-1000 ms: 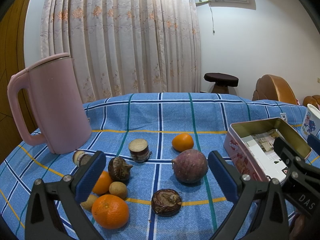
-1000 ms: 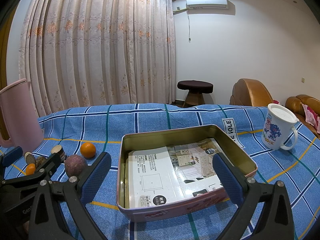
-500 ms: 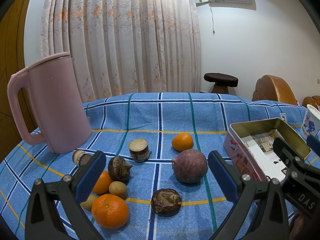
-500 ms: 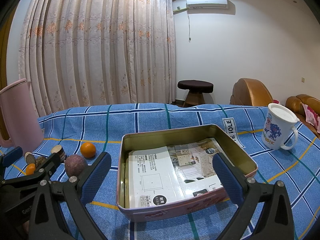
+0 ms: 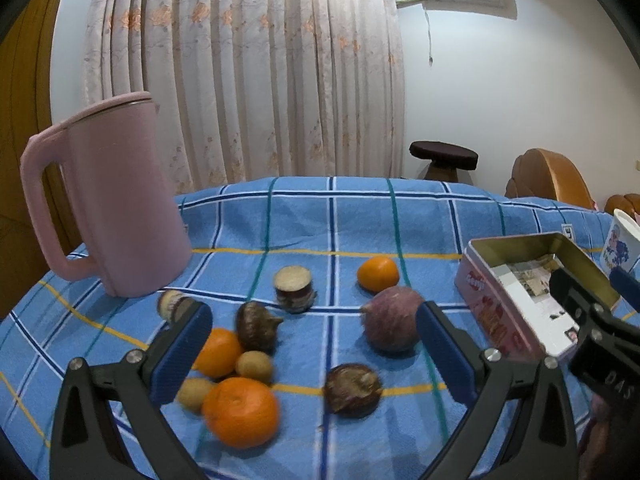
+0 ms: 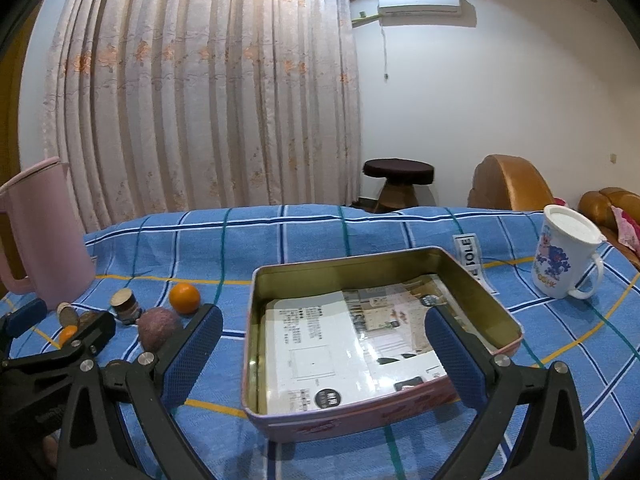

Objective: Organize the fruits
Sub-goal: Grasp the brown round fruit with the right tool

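Several fruits lie loose on the blue checked cloth: a near orange (image 5: 240, 411), a small far orange (image 5: 377, 273), a round purple fruit (image 5: 393, 318), a dark brown fruit (image 5: 352, 389) and small tan ones (image 5: 253, 365). My left gripper (image 5: 314, 354) is open and empty just above and in front of them. An open pink tin (image 6: 472, 394) lined with printed paper sits to the right. My right gripper (image 6: 326, 354) is open and empty over the tin's near edge. The purple fruit (image 6: 158, 328) also shows in the right wrist view.
A tall pink jug (image 5: 108, 196) stands at the back left of the table. A white printed mug (image 6: 562, 258) stands at the right. A dark stool (image 6: 398, 178) and brown chairs (image 6: 508, 184) are beyond the table, in front of curtains.
The left wrist view is slightly blurred and the fruits sit a little lower and leftward, so my left gripper has begun to shift. The right gripper holds still.
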`<state>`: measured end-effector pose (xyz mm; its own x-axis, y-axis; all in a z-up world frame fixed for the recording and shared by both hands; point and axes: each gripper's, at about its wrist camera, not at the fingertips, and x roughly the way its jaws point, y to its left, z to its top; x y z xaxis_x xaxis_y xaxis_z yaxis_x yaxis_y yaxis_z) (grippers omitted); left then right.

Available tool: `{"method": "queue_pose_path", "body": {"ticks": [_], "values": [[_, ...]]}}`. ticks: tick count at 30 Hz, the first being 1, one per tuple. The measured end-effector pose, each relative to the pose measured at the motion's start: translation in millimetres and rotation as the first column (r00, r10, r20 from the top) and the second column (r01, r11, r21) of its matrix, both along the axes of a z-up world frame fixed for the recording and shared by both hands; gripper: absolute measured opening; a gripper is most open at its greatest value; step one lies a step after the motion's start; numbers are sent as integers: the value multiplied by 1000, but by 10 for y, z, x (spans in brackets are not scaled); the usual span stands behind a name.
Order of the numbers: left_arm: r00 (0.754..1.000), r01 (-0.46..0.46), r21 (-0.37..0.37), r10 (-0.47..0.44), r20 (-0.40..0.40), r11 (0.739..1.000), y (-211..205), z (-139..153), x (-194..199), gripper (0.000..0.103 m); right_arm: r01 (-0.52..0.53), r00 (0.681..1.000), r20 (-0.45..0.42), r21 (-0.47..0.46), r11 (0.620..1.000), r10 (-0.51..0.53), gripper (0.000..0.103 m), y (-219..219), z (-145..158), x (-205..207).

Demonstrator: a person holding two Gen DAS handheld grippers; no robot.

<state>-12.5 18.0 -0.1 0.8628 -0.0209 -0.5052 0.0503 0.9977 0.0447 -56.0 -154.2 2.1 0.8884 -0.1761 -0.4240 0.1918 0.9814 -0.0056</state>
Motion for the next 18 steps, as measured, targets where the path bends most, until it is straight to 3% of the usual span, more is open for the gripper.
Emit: {"method": "queue_pose_path", "body": {"ticks": [6,9,12,14,16,18], "values": [[999,-36,80,35,14,996,477,119,-284,103,-132,990,-49,76,988,135,102,149,-40,34],[997,-73,135,71,18,988,751,115,-404,103,-228,965,-92,164,960,245,99,280,-91,64],[995,-97,163,98,1,982,963,85,-500,103,-333,916,-164,196,922,366,75,578,-169,114],[995,-93,175,98,-21,980,1047,43,-530,103,-367,890,-218,179,913,401,54,748,-232,162],[996,-73,191,83,-40,979,1060,-13,-555,103,-407,847,-286,190,893,447,44,933,-340,254],[997,-47,213,60,-55,976,1029,-53,-573,103,-422,817,-340,196,885,465,43,1096,-469,347]]}}
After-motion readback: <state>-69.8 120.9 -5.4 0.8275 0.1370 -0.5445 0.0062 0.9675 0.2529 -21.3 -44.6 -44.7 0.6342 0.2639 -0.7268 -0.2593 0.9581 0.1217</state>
